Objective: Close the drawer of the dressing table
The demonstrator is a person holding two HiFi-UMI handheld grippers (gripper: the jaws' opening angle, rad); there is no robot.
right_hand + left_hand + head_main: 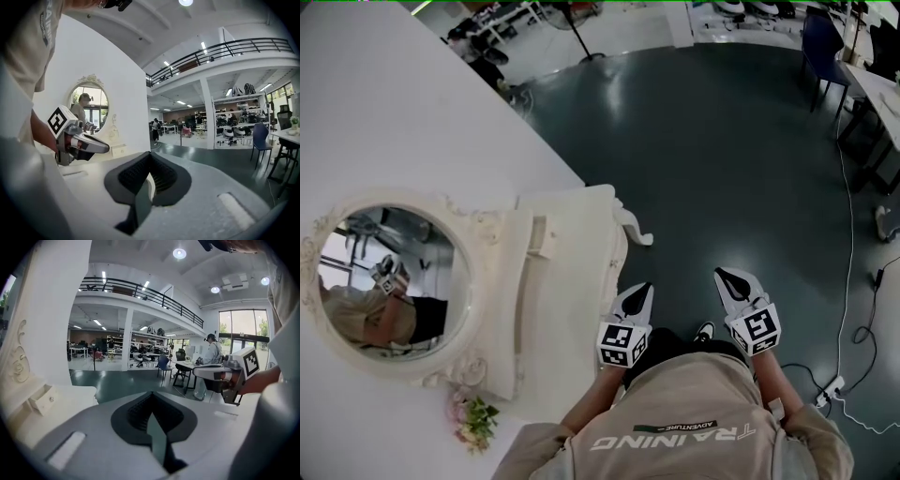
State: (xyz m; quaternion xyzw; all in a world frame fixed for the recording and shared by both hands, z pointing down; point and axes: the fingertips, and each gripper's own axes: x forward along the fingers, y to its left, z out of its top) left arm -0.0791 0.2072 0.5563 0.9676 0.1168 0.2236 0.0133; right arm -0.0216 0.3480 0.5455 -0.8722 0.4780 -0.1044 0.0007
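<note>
The cream dressing table [581, 246] stands against the white wall at the left, with its round mirror [389, 281] behind. A small upper drawer [541, 234] sticks out from its tier over the tabletop; in the left gripper view this small drawer [44, 399] shows at the left, pulled out. My left gripper [636, 298] hangs just off the table's front edge, jaws together and holding nothing. My right gripper [733, 281] is further right over the floor, also shut and holding nothing. Each gripper view shows its own jaws closed, left gripper [151, 401] and right gripper [150, 161].
A small bunch of flowers [473, 422] lies at the table's near end. Dark green floor [722, 169] stretches to the right. A blue chair [825, 47] and desks stand at the far right, with cables [848, 281] on the floor. A person [211, 352] stands by distant desks.
</note>
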